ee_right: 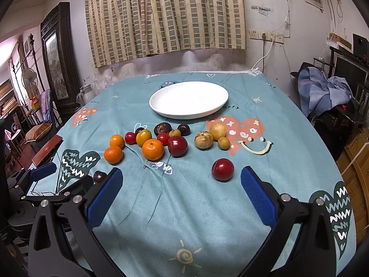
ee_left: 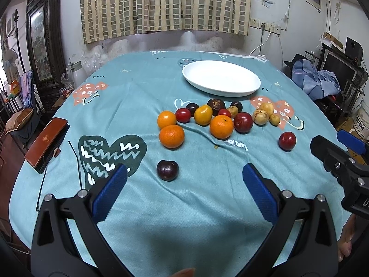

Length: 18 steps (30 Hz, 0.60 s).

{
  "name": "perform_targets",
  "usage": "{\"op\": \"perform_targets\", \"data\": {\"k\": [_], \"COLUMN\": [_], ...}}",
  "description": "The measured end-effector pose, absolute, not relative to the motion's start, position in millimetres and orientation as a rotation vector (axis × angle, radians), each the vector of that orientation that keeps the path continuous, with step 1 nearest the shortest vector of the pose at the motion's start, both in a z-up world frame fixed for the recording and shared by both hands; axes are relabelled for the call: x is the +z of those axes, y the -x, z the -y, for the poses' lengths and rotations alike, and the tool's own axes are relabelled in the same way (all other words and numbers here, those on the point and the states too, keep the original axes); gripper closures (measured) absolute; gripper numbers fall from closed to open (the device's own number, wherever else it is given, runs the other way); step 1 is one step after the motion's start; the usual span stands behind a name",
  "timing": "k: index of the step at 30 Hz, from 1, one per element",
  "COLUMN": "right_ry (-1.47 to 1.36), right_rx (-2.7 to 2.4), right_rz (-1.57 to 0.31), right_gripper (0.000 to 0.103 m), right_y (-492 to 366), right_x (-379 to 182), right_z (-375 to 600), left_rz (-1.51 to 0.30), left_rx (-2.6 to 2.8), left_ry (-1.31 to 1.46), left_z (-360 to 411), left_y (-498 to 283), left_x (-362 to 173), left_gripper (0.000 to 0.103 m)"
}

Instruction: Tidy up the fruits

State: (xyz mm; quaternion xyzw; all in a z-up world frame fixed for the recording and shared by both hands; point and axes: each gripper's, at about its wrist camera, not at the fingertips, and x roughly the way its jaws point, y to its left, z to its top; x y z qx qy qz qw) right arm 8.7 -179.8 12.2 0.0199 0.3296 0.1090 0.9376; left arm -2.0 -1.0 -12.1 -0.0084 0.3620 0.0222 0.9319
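While both claws hover above the near edge of the teal cloth (ee_right: 184, 207), left gripper (ee_left: 184, 177) is spread wide w/ a dark plum (ee_left: 167, 170) just beyond it. Right gripper (ee_right: 181, 180) also spread, red plum (ee_right: 222, 169) near its right finger. Fruit cluster (ee_left: 219, 117) mid-table; white plate (ee_right: 161, 106) far side, bare.

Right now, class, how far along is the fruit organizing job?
Nothing looks done: the white plate is empty. Nothing is in hand: the left gripper and right gripper are both open, holding nothing. Everything is left: the oranges, plums and yellow fruits lie on the tablecloth, with the dark plum and red plum nearest.
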Motion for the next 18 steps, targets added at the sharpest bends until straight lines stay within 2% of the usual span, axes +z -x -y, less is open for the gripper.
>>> {"op": "perform_targets", "data": {"k": [18], "right_ry": [-0.072], "right_rx": [0.276], "right_rz": [-0.67], "right_gripper": [0.001], "right_y": [-10.1], "right_x": [8.6], "right_z": [184.3], "left_rz": [-0.746], "left_rx": [0.026], "left_ry": [0.004], "left_z": [2.6], "left_y": [-0.7], "left_x": [-15.2], "left_gripper": [0.002]}}
